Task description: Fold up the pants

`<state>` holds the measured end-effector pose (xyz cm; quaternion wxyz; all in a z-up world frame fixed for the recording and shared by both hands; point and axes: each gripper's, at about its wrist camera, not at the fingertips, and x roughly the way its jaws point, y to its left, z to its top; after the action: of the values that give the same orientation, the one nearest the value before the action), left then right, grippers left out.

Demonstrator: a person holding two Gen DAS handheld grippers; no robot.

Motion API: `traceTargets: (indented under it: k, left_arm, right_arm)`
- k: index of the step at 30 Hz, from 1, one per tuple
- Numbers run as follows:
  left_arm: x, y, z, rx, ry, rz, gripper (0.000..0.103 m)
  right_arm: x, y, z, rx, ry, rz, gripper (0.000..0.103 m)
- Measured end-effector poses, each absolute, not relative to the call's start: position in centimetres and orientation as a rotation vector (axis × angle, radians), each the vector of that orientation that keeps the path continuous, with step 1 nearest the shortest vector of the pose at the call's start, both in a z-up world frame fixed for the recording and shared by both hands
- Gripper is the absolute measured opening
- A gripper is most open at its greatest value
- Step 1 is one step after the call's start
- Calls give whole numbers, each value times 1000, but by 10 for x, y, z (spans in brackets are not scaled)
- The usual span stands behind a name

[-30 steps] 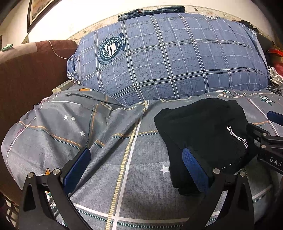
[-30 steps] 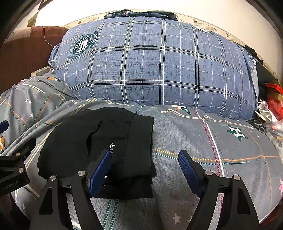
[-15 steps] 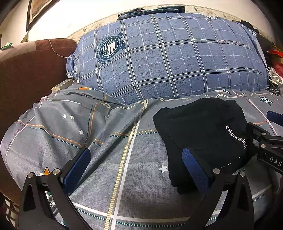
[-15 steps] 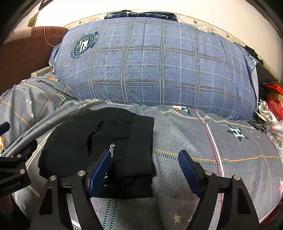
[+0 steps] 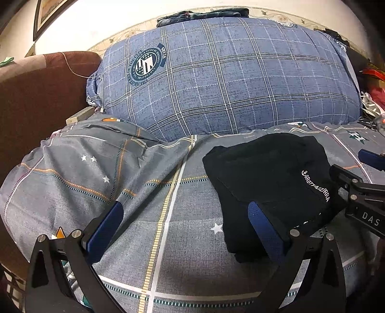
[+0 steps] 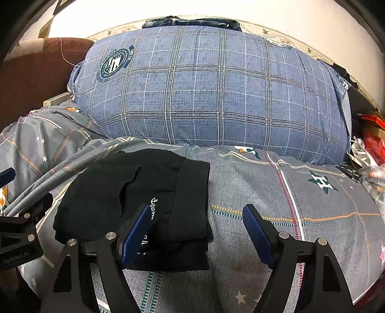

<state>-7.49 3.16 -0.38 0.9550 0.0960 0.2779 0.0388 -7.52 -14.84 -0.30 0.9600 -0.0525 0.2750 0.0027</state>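
The black pants (image 5: 269,178) lie folded into a compact rectangle on the grey patterned bedsheet (image 5: 149,192), white lettering facing up. They also show in the right wrist view (image 6: 134,199). My left gripper (image 5: 185,226) is open and empty, hovering over the sheet just left of the pants. My right gripper (image 6: 196,231) is open and empty, above the pants' right edge; its left finger (image 6: 136,233) overlaps the fabric in view. Each gripper shows at the edge of the other's view.
A large blue plaid pillow (image 5: 223,79) fills the back of the bed, with folded dark clothes (image 5: 204,14) on top. A brown sofa arm (image 5: 41,84) stands at the left. Red and white clutter (image 6: 370,149) sits at the right edge.
Both grippers have drifted back slightly and stay open. The pants have not moved.
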Motion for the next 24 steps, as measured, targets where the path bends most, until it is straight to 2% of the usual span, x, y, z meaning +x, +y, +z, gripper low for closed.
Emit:
traceTargets:
  k: [24]
  left_arm:
    - [-71, 39, -4, 174, 571, 104, 103]
  right_arm:
    - [-74, -145, -6, -114, 571, 3, 80]
